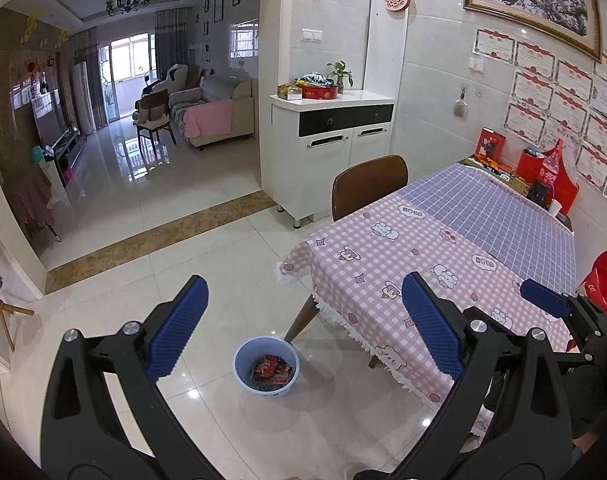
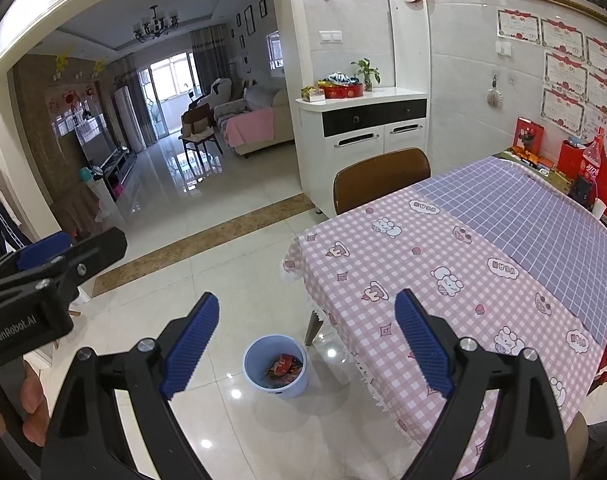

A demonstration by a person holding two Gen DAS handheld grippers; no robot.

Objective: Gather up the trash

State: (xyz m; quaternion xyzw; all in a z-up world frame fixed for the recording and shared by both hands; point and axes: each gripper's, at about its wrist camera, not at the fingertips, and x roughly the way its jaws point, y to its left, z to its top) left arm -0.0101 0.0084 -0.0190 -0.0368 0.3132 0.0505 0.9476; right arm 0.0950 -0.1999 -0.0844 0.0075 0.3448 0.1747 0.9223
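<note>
**Wrappers in the bin, both tongs empty**

A light-blue plastic bin [image 1: 266,367] is seen standing on the white floor tiles [image 1: 223,264], just off the near corner of the table, beside its wooden leg [image 1: 301,318]. Red snack wrappers [image 1: 272,371] lie inside it, on the bottom. On the pink checked tablecloth [image 1: 403,264] no loose trash can be made out, so the collecting step is judged to be at or near its end; any further move would call for a scan of the table and floor for leftover scraps, which cannot be found in these views.

From the left gripper [image 1: 303,316], the bin lies at about 6 o'clock, below and between its spread blue pads, well apart from them. From the right gripper [image 2: 307,328], it sits likewise at 6 o'clock, slightly toward the left pad. Both sets of jaws are held wide, and nothing is pinched in either.
</note>
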